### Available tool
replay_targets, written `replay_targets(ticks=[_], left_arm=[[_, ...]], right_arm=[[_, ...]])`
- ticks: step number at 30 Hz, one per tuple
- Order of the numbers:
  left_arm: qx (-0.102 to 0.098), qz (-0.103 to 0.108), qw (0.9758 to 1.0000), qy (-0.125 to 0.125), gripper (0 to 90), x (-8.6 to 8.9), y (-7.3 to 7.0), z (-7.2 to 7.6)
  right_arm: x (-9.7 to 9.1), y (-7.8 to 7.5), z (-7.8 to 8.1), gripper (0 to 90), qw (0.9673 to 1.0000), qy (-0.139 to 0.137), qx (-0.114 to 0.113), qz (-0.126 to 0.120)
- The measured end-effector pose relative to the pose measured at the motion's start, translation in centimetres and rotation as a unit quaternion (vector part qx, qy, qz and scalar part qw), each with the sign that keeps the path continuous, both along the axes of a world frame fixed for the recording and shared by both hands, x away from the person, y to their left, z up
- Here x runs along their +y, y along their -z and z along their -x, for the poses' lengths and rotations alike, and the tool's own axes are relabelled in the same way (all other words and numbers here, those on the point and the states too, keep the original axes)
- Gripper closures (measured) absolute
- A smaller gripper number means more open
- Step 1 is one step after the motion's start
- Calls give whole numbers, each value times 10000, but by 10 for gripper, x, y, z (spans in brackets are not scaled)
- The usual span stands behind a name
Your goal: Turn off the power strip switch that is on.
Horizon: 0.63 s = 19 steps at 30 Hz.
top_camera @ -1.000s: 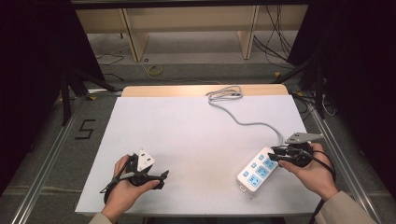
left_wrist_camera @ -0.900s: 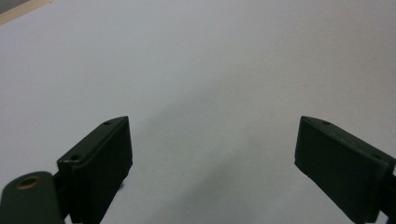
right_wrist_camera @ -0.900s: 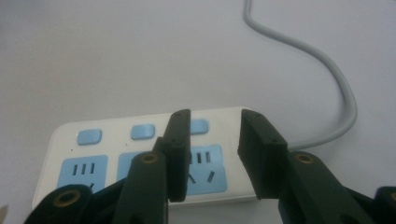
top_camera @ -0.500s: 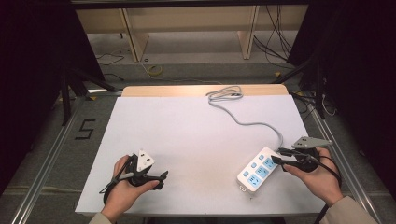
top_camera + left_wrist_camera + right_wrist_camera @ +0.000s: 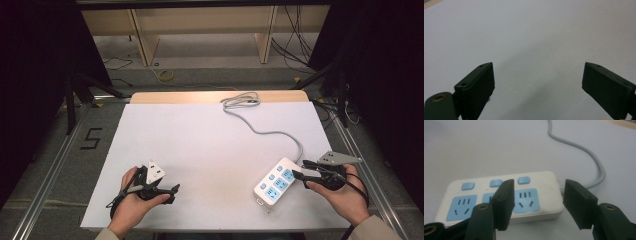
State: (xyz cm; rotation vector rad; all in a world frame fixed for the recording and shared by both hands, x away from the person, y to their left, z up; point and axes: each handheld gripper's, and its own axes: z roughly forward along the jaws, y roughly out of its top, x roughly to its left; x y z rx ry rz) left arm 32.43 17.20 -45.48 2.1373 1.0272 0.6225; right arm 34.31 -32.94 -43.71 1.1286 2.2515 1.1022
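Both hand-held grippers are open: your right hand-held gripper [image 5: 302, 176] has slid back a little from the white power strip [image 5: 275, 183] on the worktop [image 5: 210, 150], while your left hand-held gripper [image 5: 167, 192] stays put, far away.

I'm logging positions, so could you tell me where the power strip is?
In the high view, the power strip lies near the table's front right corner, just left of the open right claw.

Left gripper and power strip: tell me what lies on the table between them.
Nothing: in the high view only bare white tabletop lies between the left gripper and the power strip.
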Motion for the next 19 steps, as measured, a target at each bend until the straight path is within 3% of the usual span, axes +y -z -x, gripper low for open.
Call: replay_targets(ticks=[14, 19], left_arm=[[-26, -53, 10000, 70, 108, -1, -1, 0], [5, 24, 9999, 157, 108, -7, -1, 1]], right_arm=[[0, 1, 5, 368, 9999, 97, -57, -9], [-1, 0, 6, 360, 9999, 133, -66, -14]])
